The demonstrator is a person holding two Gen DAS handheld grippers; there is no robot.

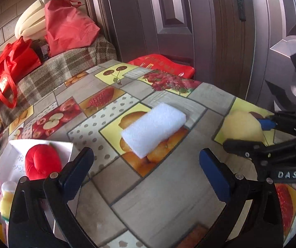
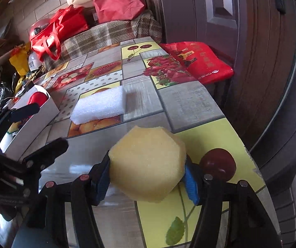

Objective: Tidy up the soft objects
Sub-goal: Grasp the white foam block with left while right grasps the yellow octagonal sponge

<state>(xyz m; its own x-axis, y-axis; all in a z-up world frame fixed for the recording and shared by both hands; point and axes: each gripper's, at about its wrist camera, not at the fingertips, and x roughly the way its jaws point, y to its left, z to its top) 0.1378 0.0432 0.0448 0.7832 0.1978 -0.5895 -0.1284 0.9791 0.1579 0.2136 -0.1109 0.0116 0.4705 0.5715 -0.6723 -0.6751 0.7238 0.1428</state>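
A white foam block (image 1: 154, 129) lies on the fruit-print tablecloth (image 1: 168, 196), just ahead of my left gripper (image 1: 146, 167), which stands open and holds nothing. My right gripper (image 2: 148, 180) is shut on a yellow sponge (image 2: 148, 165), with a blue pad pressing on each side, low over the table's right corner. The left wrist view shows that sponge (image 1: 243, 124) at the right, in the right gripper (image 1: 251, 132). A white box (image 1: 65, 144) at the left holds a red plush (image 1: 42, 163) and other soft toys. In the right wrist view the left gripper (image 2: 42, 128) is beside the box (image 2: 42, 113).
The table's edge (image 2: 249, 150) runs close on the right, with a dark door (image 1: 189, 20) behind it. A red bag (image 2: 201, 62) lies past the far corner. A plaid-covered seat (image 1: 65, 70) at the back left carries red bags and a cream foam roll (image 1: 32, 20).
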